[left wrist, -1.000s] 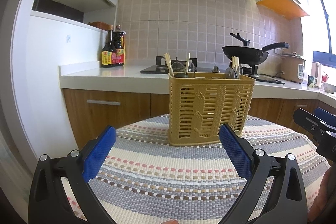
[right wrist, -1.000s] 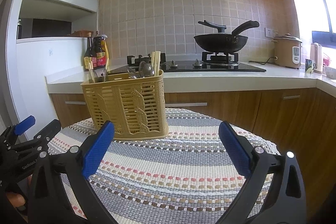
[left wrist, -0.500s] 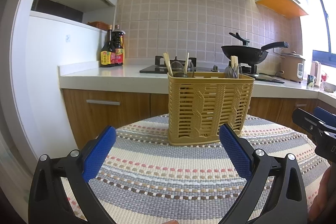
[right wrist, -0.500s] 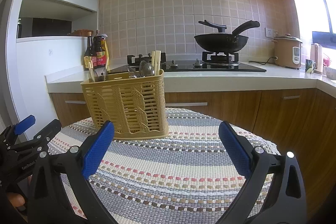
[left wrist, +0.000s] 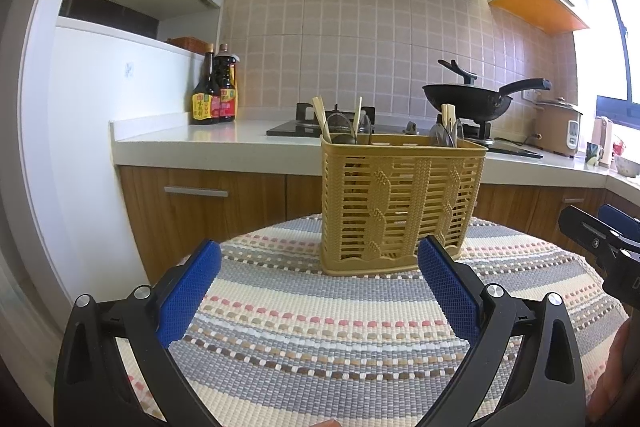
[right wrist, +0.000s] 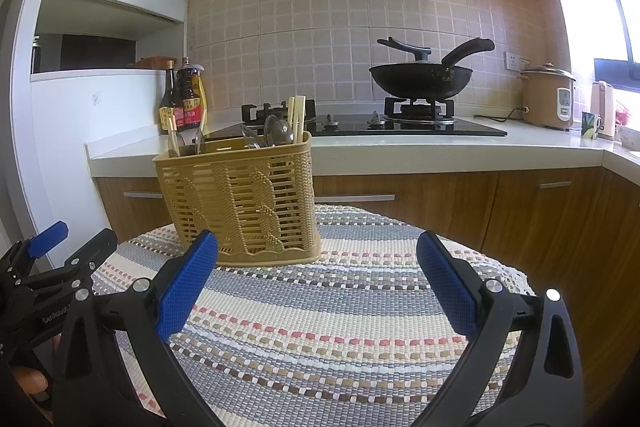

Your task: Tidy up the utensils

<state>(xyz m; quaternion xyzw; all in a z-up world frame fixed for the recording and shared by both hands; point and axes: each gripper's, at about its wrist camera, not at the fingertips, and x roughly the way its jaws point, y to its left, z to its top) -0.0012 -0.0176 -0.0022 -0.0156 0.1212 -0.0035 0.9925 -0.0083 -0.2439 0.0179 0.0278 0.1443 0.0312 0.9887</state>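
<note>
So the biggest thing in view is the round tabletop [left wrist: 320,347], covered in a striped woven cloth, with the kitchen counter and a black wok [right wrist: 420,83] seen far behind it. On the far side of the tabletop a tan plastic utensil basket [left wrist: 400,203] is set upright, a bit right of centre from the left wrist view and off to the left from the right wrist one. Spoons [right wrist: 276,133] and chopsticks [right wrist: 298,117] are stuck in it already, sorted into what look like separate compartments, though the dividers can't really be made out. No loose utensils are seen anywhere on the cloth. The left gripper [left wrist: 320,291] is held low at the near edge, spread wide with nothing between its blue pads, and the right gripper [right wrist: 316,287] is the same, wide apart and empty, just to its right. Judging by that, either the sorting is basically finished or a rearrangement inside the basket is about to be started. If anything is moved next, a reach forward to the basket's top would be needed, and a thin chopstick or spoon handle would have to be pinched carefully.
</note>
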